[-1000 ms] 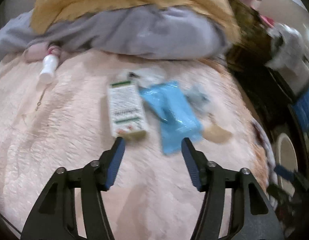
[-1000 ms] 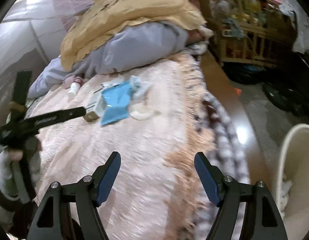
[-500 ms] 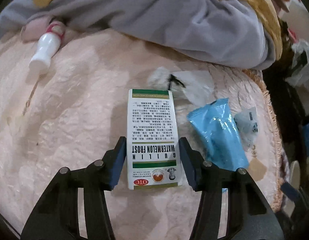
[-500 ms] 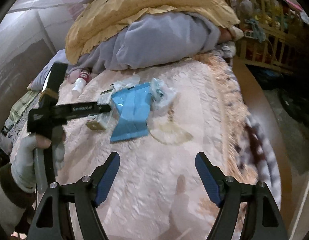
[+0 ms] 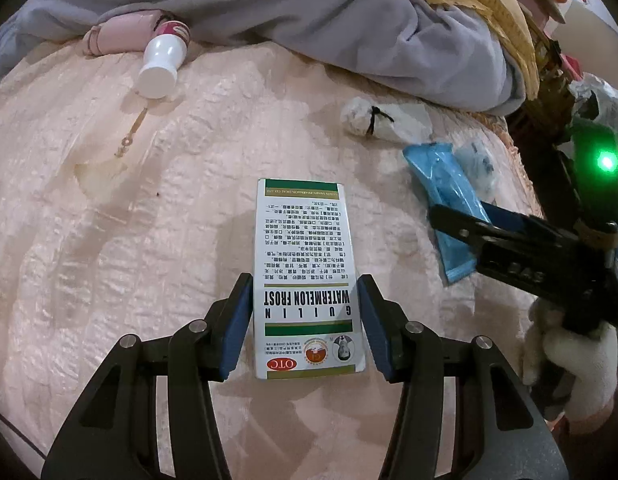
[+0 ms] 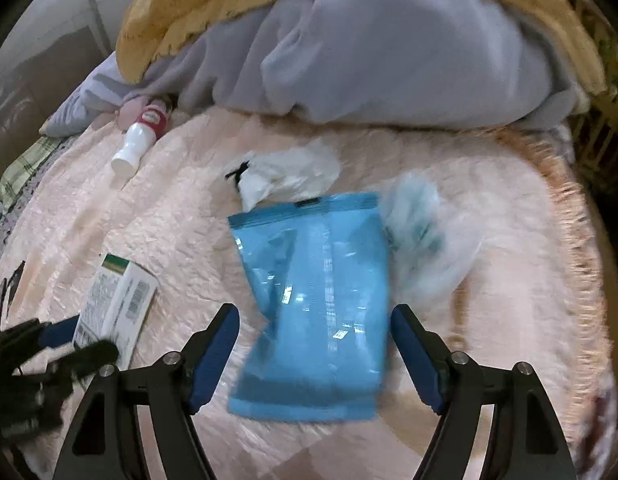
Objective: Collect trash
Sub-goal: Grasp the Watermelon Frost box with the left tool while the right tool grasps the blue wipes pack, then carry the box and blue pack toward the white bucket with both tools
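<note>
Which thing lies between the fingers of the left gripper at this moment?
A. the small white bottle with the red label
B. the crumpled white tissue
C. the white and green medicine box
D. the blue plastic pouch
C: in the left wrist view the medicine box lies between the two blue pads of the left gripper, which stand close along its long sides; whether they already press it cannot be told.

Bare pink bedspread [image 5: 109, 260] fills the left of the left wrist view, open for passage. The grey blanket heap [image 5: 349, 32] walls the top. At right, the blue packet [image 6: 317, 300] and clear wrapper [image 6: 425, 248] crowd together, touching.
</note>
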`<state>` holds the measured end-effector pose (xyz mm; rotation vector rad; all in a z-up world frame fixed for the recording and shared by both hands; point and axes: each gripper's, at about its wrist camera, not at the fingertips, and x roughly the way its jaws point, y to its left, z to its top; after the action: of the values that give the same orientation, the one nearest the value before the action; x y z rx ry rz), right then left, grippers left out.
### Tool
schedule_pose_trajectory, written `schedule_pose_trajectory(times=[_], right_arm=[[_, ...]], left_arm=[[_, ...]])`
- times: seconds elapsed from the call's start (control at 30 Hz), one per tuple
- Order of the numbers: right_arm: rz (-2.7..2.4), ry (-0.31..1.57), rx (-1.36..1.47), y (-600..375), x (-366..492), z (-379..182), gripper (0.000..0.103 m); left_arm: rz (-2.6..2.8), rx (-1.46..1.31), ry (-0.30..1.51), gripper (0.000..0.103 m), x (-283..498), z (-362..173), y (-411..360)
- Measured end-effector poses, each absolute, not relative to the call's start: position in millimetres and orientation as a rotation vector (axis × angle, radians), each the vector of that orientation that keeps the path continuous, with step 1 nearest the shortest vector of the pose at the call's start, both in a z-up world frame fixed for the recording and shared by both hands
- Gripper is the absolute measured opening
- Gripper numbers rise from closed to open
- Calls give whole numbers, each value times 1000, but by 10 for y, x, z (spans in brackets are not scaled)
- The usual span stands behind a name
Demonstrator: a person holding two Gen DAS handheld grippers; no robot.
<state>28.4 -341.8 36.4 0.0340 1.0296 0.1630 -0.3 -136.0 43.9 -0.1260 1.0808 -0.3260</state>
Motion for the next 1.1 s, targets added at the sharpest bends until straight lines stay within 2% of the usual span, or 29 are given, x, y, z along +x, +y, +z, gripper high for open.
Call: schedule_pose_trajectory(times=[0.03, 0.07, 0.47, 1.1], right_arm=[[154, 1023, 14, -3391, 268, 352, 57], [142, 1011, -19, -3362, 228, 359, 50], [246, 934, 42, -3547, -830, 836, 49], [14, 839, 131, -4706, -2110, 1293, 50]], left_arm=[[-327, -126, 1078, 51, -15, 439, -1353], [-327, -128, 1075, 51, -24, 440, -1357], [-385, -137, 1031, 50, -278, 692, -1470], [-599, -42, 975, 50, -928, 1237, -2500]])
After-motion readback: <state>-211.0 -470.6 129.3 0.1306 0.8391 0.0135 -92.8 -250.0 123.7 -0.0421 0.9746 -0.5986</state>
